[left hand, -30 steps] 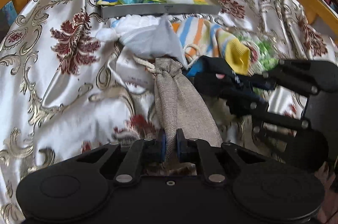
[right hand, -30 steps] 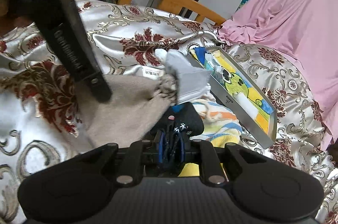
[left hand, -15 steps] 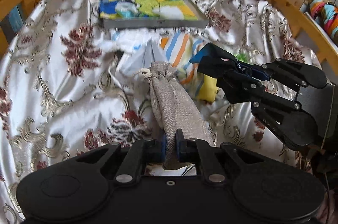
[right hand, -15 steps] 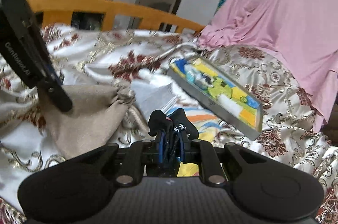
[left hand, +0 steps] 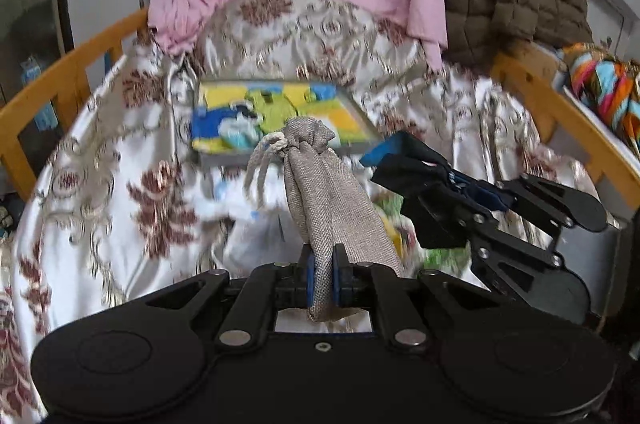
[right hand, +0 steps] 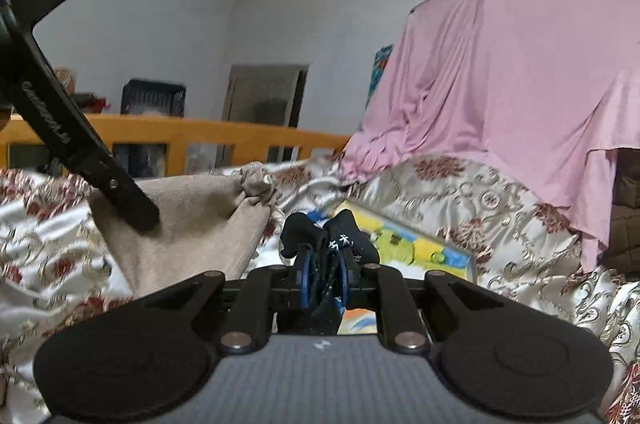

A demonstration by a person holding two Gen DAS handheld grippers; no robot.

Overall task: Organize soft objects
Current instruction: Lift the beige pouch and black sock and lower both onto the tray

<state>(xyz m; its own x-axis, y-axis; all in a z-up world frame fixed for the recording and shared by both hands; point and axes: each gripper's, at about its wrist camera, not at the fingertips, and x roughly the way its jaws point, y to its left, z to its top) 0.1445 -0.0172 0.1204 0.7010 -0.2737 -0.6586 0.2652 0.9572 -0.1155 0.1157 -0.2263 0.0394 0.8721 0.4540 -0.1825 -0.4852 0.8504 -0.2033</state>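
The left gripper pinches the bottom of a tan cloth bag, held up above the flowery blanket. To its right, the right gripper pinches a black sock.

We have lifted both grippers off the patterned bedspread, so the beige drawstring pouch in the left gripper now hangs clear in front of the colourful tray, with the black sock raised alongside in the right gripper.
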